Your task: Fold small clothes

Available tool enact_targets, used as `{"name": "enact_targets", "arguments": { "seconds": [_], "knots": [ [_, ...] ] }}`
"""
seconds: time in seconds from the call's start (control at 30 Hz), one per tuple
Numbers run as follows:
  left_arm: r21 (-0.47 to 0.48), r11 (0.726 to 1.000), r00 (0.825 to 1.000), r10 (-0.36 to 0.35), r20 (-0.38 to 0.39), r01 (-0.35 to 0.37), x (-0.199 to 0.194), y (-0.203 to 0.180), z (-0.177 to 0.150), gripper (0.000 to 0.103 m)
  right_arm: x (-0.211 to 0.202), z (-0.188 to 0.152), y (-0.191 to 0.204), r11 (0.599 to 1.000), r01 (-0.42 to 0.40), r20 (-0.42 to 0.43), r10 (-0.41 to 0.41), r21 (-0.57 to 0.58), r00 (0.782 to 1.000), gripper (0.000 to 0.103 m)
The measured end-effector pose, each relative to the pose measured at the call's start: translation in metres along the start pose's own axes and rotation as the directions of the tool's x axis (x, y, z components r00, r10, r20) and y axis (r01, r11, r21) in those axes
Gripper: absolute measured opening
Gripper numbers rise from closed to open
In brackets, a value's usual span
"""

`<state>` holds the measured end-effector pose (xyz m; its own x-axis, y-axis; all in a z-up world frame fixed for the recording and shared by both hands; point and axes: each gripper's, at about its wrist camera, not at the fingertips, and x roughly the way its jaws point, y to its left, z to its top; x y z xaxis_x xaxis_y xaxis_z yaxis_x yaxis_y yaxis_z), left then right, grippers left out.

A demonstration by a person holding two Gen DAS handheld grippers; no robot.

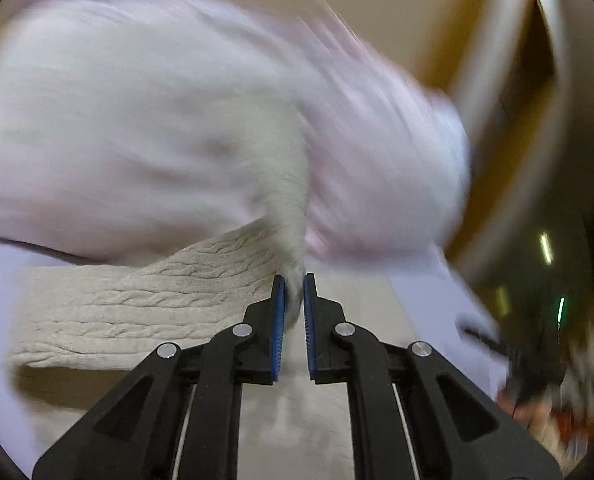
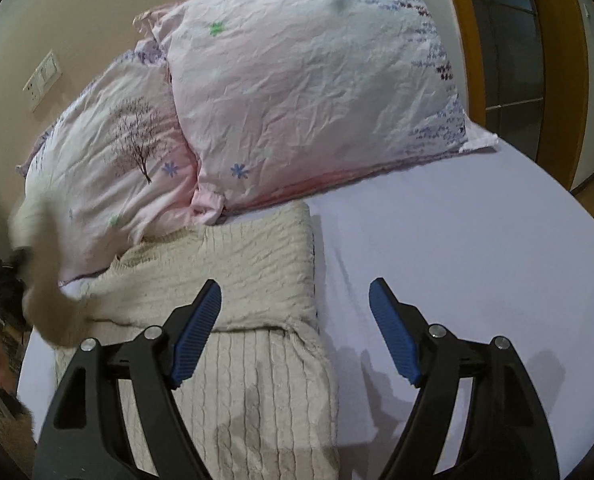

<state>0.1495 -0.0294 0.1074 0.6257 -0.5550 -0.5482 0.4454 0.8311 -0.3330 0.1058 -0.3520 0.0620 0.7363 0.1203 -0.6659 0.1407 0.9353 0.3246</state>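
Left wrist: left gripper (image 1: 294, 292) clamped on sweater (image 1: 145, 308) edge, lifted, blurred.
Right gripper (image 2: 295, 332) fingers wide apart above sweater's right edge; pillows (image 2: 297, 92) far side of bed (image 2: 457, 260).

Home bedroom: bed sheet (image 2: 457, 240), floral pillows (image 2: 309, 92), wall switch (image 2: 43, 78).

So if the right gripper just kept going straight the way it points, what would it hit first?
Probably the lavender bedsheet: the open right gripper points down at bare sheet just right of the cream knit sweater. Farther along that line lies the pink pillow, though depth is hard to judge.
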Motion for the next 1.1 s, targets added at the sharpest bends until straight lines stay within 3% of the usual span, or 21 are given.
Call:
{"name": "enact_targets", "arguments": {
  "seconds": [0.07, 0.13, 0.2, 0.23, 0.3, 0.33, 0.37, 0.4, 0.47, 0.53, 0.6, 0.63, 0.73, 0.8, 0.87, 0.9, 0.93, 0.97, 1.0, 1.07, 1.1],
  "knots": [
    [0.066, 0.997, 0.994, -0.023, -0.108, 0.03, 0.032, -0.029, -0.017, 0.007, -0.007, -0.005, -0.008, 1.0, -0.021, -0.028, 0.021, 0.01, 0.999, 0.076],
    [0.084, 0.995, 0.996, -0.038, -0.085, 0.045, 0.019, -0.032, -0.028, 0.007, -0.02, -0.009, -0.016, 1.0, -0.029, -0.024, 0.029, -0.001, 0.999, 0.077],
    [0.075, 0.997, 0.999, -0.027, -0.028, 0.029, -0.019, -0.018, -0.034, 0.008, -0.039, -0.017, -0.028, 0.999, -0.052, -0.018, 0.051, -0.008, 0.999, 0.083],
    [0.06, 0.998, 1.0, -0.024, -0.005, 0.024, -0.042, -0.006, -0.038, 0.013, -0.047, -0.022, -0.033, 0.997, -0.078, -0.023, 0.078, -0.002, 0.997, 0.084],
    [0.022, 1.0, 0.999, -0.005, 0.032, 0.005, -0.087, 0.009, -0.053, 0.048, -0.065, -0.038, -0.045, 0.981, -0.189, -0.055, 0.191, 0.032, 0.98, 0.084],
    [0.005, 1.0, 0.999, 0.011, 0.047, -0.012, -0.109, 0.014, -0.064, 0.072, -0.074, -0.05, -0.051, 0.964, -0.26, -0.074, 0.264, 0.059, 0.962, 0.084],
    [-0.013, 0.999, 0.998, 0.031, 0.058, -0.03, -0.129, 0.019, -0.077, 0.081, -0.082, -0.062, -0.056, 0.94, -0.331, -0.093, 0.338, 0.085, 0.936, 0.084],
    [-0.042, 0.998, 0.997, 0.046, 0.057, -0.044, -0.151, 0.027, -0.093, 0.081, -0.088, -0.072, -0.059, 0.92, -0.378, -0.109, 0.388, 0.101, 0.915, 0.084],
    [-0.107, 0.993, 0.999, 0.042, 0.031, -0.039, -0.185, 0.038, -0.125, 0.081, -0.104, -0.1, -0.067, 0.869, -0.476, -0.151, 0.494, 0.137, 0.857, 0.084],
    [-0.19, 0.981, 0.999, 0.031, 0.018, -0.027, -0.212, 0.049, -0.158, 0.081, -0.113, -0.121, -0.075, 0.861, -0.486, -0.19, 0.507, 0.15, 0.84, 0.084],
    [-0.264, 0.964, 1.0, 0.013, -0.002, -0.013, -0.231, 0.06, -0.194, 0.081, -0.113, -0.143, -0.086, 0.875, -0.442, -0.251, 0.482, 0.199, 0.84, 0.074],
    [-0.296, 0.955, 1.0, 0.012, -0.01, -0.015, -0.239, 0.065, -0.21, 0.081, -0.109, -0.155, -0.094, 0.87, -0.422, -0.281, 0.484, 0.254, 0.828, 0.063],
    [-0.424, 0.905, 0.998, -0.044, -0.044, 0.022, -0.232, 0.085, -0.248, 0.081, -0.09, -0.175, -0.105, 0.828, -0.414, -0.316, 0.536, 0.379, 0.783, 0.052],
    [-0.489, 0.87, 0.993, -0.102, -0.056, 0.062, -0.221, 0.091, -0.267, 0.081, -0.074, -0.187, -0.107, 0.786, -0.43, -0.327, 0.589, 0.444, 0.739, 0.045],
    [-0.512, 0.855, 0.988, -0.137, -0.07, 0.082, -0.206, 0.091, -0.275, 0.078, -0.063, -0.196, -0.104, 0.738, -0.465, -0.314, 0.646, 0.489, 0.695, 0.034],
    [-0.516, 0.851, 0.984, -0.158, -0.08, 0.095, -0.197, 0.087, -0.278, 0.076, -0.061, -0.2, -0.101, 0.726, -0.476, -0.31, 0.66, 0.495, 0.684, 0.03],
    [-0.518, 0.849, 0.981, -0.172, -0.086, 0.103, -0.192, 0.085, -0.278, 0.071, -0.059, -0.202, -0.098, 0.72, -0.485, -0.314, 0.67, 0.497, 0.673, 0.024],
    [-0.518, 0.849, 0.979, -0.182, -0.093, 0.108, -0.188, 0.083, -0.279, 0.058, -0.058, -0.204, -0.093, 0.708, -0.507, -0.31, 0.687, 0.492, 0.657, 0.007],
    [-0.523, 0.844, 0.976, -0.194, -0.097, 0.116, -0.182, 0.08, -0.277, 0.049, -0.06, -0.202, -0.089, 0.695, -0.53, -0.299, 0.702, 0.485, 0.646, 0.007],
    [-0.544, 0.829, 0.973, -0.212, -0.094, 0.128, -0.18, 0.078, -0.274, 0.011, -0.073, -0.192, -0.08, 0.703, -0.57, -0.277, 0.701, 0.426, 0.658, 0.007],
    [-0.553, 0.822, 0.972, -0.219, -0.083, 0.138, -0.182, 0.076, -0.269, 0.011, -0.077, -0.184, -0.077, 0.7, -0.591, -0.261, 0.706, 0.402, 0.658, 0.007]
  ]
}}
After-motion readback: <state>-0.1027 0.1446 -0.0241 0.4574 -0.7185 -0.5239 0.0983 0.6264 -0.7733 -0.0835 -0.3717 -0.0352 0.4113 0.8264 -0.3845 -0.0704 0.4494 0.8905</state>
